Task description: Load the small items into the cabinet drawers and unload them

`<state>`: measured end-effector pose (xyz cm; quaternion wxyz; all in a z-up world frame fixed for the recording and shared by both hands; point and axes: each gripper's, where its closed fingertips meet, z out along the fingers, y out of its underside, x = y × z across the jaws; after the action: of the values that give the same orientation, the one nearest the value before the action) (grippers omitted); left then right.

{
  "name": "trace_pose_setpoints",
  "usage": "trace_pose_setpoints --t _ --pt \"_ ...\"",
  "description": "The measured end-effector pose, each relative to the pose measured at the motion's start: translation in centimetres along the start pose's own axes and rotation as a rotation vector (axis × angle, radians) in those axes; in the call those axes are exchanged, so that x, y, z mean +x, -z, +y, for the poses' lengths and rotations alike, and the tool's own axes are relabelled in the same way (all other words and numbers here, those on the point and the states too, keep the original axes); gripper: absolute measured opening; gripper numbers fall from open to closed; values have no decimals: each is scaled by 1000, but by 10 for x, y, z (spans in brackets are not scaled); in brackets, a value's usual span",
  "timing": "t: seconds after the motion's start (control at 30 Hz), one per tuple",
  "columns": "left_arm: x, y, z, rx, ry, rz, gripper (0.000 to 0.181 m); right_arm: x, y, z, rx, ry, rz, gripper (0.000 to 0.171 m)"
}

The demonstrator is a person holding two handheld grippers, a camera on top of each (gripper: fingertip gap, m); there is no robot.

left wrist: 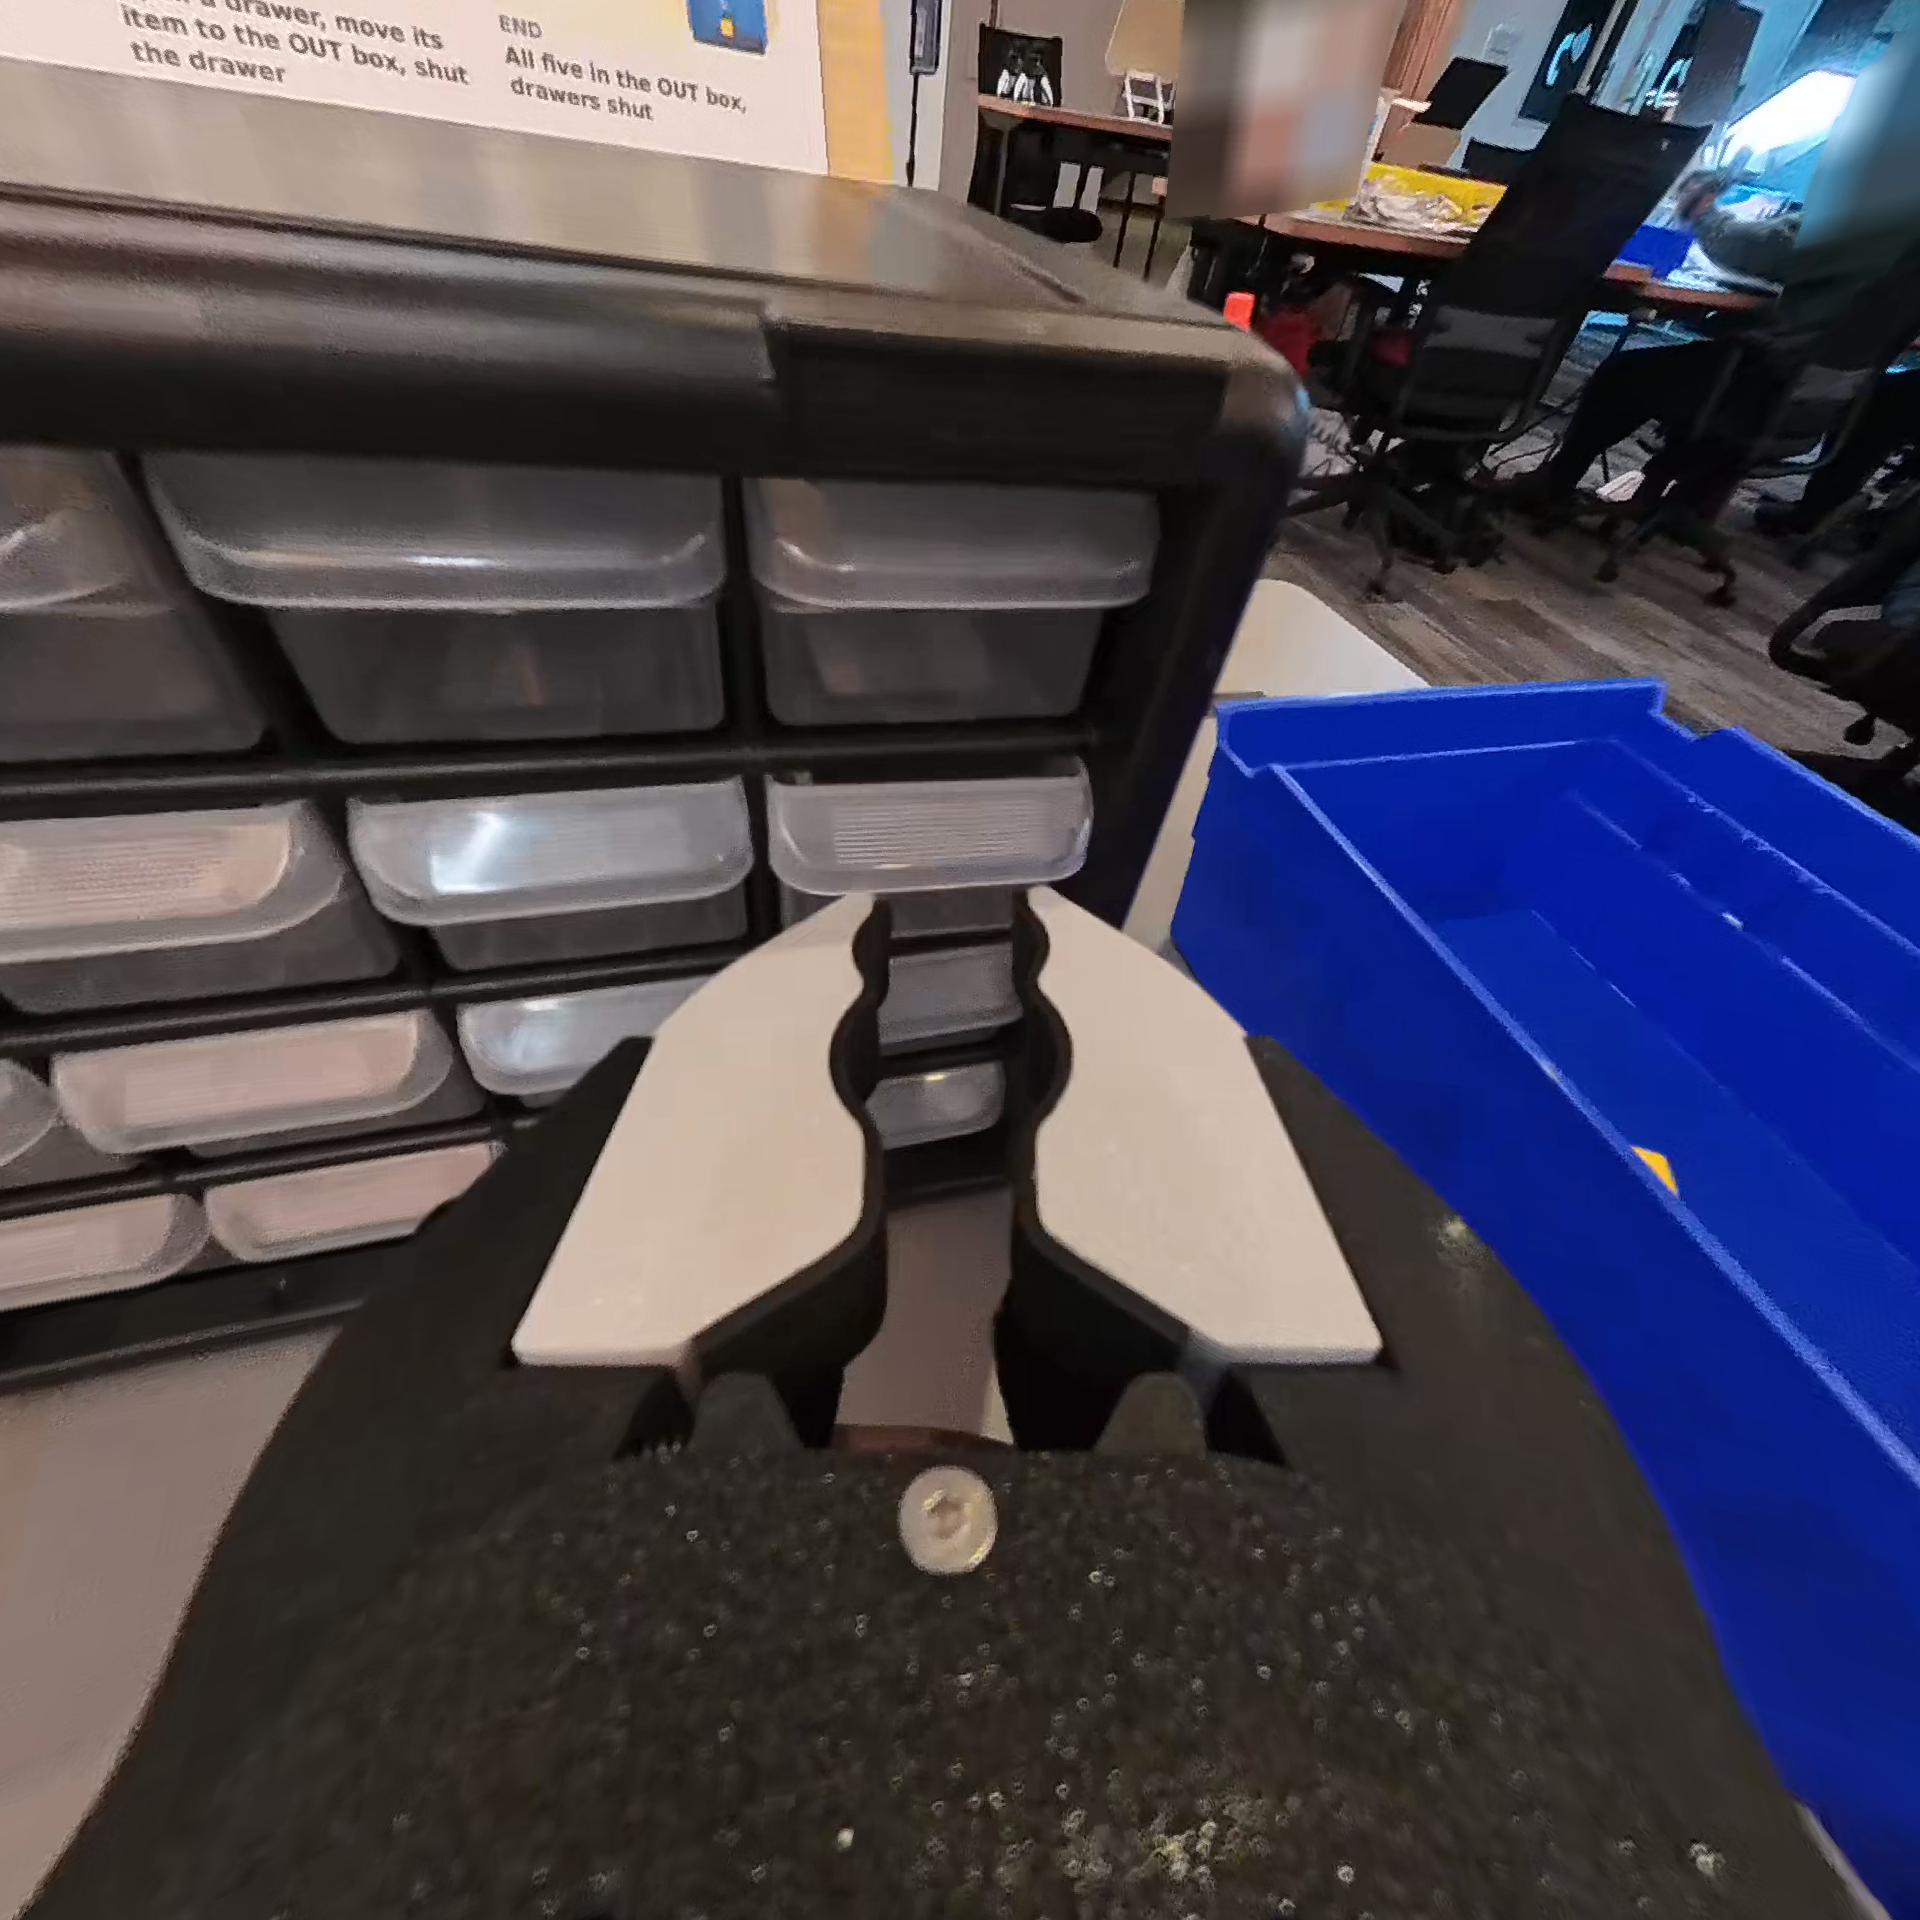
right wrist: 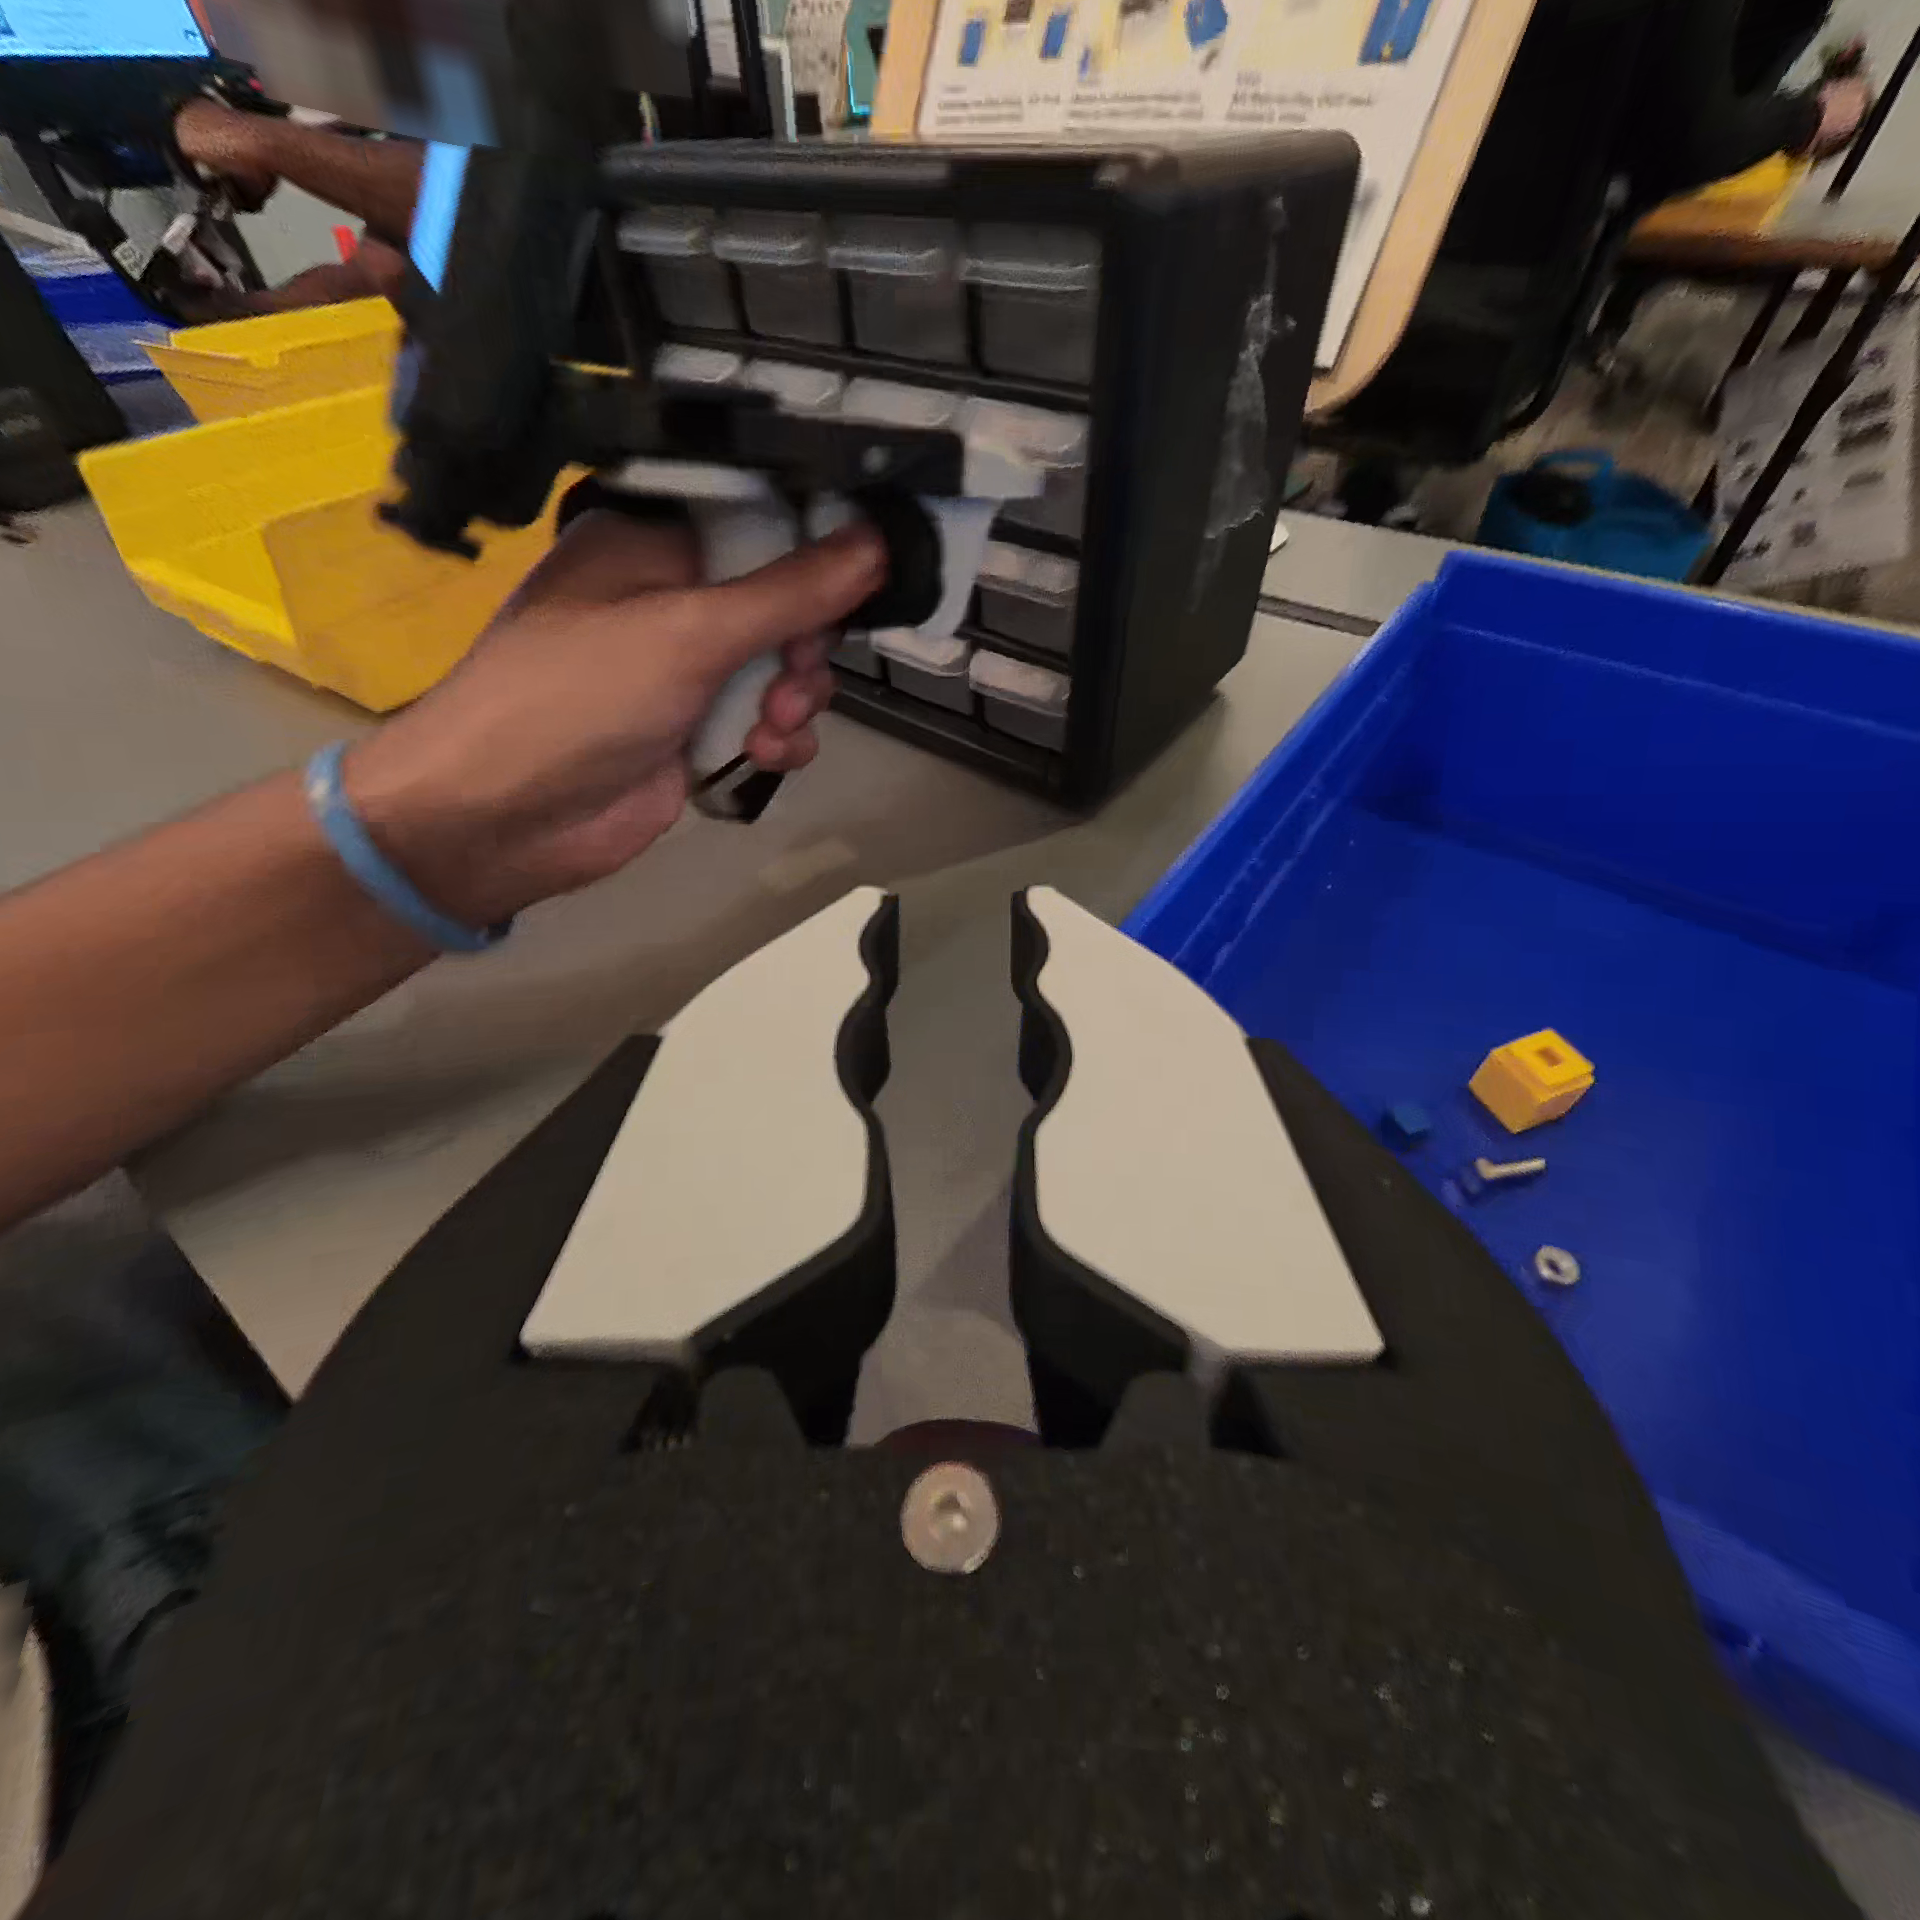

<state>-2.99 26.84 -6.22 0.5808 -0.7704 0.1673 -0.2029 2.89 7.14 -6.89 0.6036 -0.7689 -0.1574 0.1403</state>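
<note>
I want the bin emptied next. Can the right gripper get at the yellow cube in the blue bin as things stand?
Probably yes. The right gripper is open and empty beside the blue bin, and the yellow cube lies uncovered on its floor; only the near wall must be cleared.

A big white poster with black printed words and small blue pictures stands behind the black drawer cabinet. Its words are big enough to read.

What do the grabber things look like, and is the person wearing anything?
Each gripper, left gripper and right gripper, has two pale grey fingers with wavy black inner pads, on a speckled black body with one silver screw. The hand wears a light blue wristband.
</note>
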Motion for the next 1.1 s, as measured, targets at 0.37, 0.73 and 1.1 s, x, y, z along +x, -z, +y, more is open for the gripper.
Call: trace_pose_setpoints --t 0.37,0.73,1.1 --pt "3 6 37 -48 -205 55 36 -36 30 26 74 6 -44 19" --pt "-8 -9 37 43 -1248 -298 22 -37 22 35 25 59 -52 19" --pt "-8 -9 34 56 -1311 -352 11 -31 27 34 36 20 -53 19"
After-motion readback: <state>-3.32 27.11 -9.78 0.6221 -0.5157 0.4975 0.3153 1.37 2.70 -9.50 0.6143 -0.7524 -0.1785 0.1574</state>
